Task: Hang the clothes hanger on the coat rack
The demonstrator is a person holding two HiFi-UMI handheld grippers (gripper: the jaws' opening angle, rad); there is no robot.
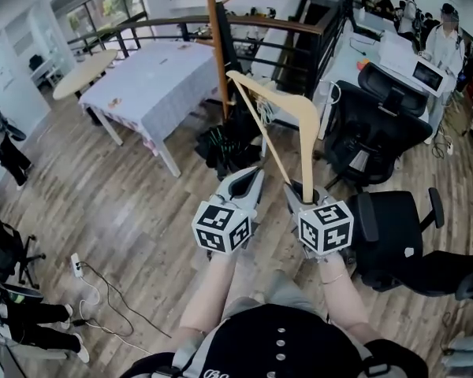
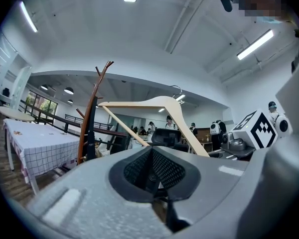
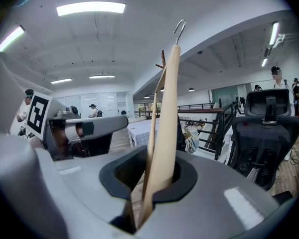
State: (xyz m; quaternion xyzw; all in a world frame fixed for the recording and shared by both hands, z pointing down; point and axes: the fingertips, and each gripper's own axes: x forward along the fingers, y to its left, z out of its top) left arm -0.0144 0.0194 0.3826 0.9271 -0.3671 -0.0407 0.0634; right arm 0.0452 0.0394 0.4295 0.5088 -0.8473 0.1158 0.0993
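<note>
Since the right gripper (image 1: 299, 189) has its fingers clamped on one end of the wooden clothes hanger (image 1: 288, 105), the hanger's long axis reaches far and left toward the coat rack (image 1: 215, 46) beyond its tip. The left gripper (image 1: 251, 181), fingers together and empty, sits alongside.

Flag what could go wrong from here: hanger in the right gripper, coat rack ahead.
1. The right gripper clamps the hanger at one end only, so it may pivot or slip in the jaws once the hook catches.
2. The hook is small and the coat rack has thin branches, so it could miss or nudge the rack.
3. The left gripper is shut and empty, so it isn't steadying the hanger.
</note>
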